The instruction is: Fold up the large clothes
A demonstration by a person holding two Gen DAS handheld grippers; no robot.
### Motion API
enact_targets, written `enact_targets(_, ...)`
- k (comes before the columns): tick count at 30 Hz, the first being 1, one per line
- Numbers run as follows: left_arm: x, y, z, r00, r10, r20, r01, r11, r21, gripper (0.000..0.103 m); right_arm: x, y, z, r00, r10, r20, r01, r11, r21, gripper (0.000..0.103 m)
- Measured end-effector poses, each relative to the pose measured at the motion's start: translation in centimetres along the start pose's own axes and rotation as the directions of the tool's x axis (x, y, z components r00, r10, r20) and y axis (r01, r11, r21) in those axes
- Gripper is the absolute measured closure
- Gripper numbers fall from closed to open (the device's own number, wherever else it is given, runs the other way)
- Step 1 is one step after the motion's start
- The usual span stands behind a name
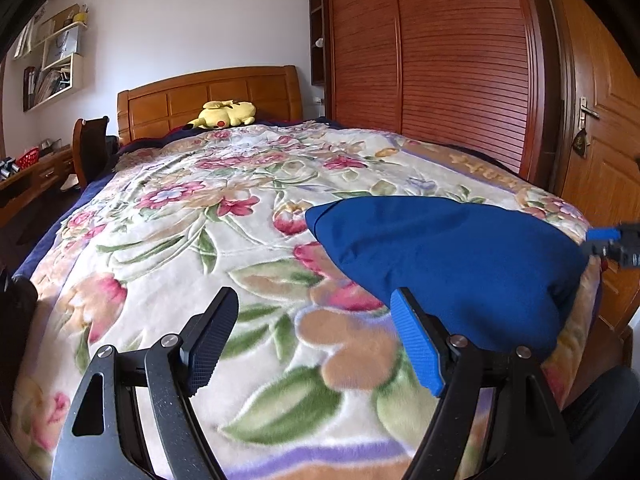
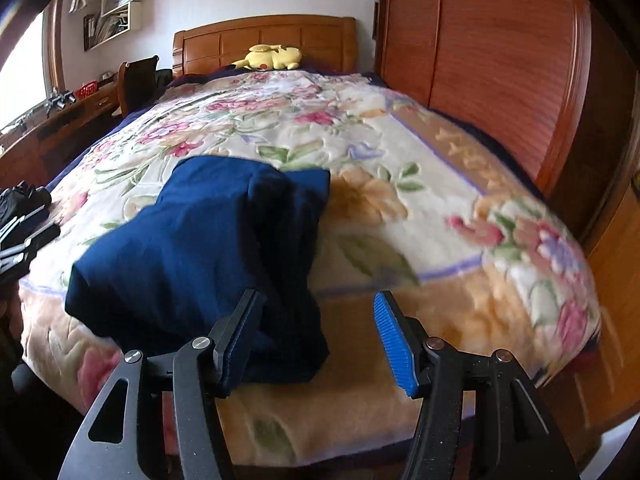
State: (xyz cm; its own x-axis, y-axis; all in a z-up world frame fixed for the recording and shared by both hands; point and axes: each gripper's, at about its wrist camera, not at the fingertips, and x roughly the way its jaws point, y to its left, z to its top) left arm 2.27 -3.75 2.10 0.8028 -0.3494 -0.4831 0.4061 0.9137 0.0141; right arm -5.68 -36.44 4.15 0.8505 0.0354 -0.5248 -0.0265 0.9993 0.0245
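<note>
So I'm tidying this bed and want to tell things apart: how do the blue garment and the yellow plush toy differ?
The blue garment lies folded in a bundle at the foot of the bed; the yellow plush toy rests at the far end, by the wooden headboard. The garment is plain dark blue cloth, the toy bright yellow with darker markings. The garment looks much larger in both views. Both lie on the bed, untouched.

This is a bedroom in a home. A bed [image 1: 168, 240] spread with a floral blanket [image 1: 240, 208] fills the middle of both views, its wooden headboard [image 1: 208, 96] at twelve o'clock with a yellow plush toy [image 1: 224, 114] lying against it. At two o'clock stands a wardrobe [image 1: 460, 60] with slatted sliding doors, and beside it at three o'clock a panelled wooden door [image 1: 600, 140]. At ten o'clock wall shelves [image 1: 52, 64] hold books and papers above a cluttered table [image 2: 68, 116] with a chair [image 2: 136, 80].
</note>
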Motion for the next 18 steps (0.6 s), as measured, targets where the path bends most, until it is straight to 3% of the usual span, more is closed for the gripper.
enact_targets(3,1.7,-0.3,0.7,0.999,-0.014,-0.031,0.014,1.000,0.000,0.024,0.6,-0.2,-1.2,1.000,0.015,0.021,-0.015,1.000,0.009,0.043)
enact_targets(9,4.7,-1.3,2.2,0.999,0.030,-0.044,-0.026,0.996,0.081,0.024,-0.9,-0.1,-3.5,0.998,0.029,0.050,-0.028,0.999,-0.021,0.043)
enact_targets(18,10.8,-0.3,4.6,0.994,-0.013,-0.105,0.019,0.999,0.051,0.024,1.4,-0.2,-3.8,0.998,0.058,0.025,-0.058,0.998,0.020,0.043)
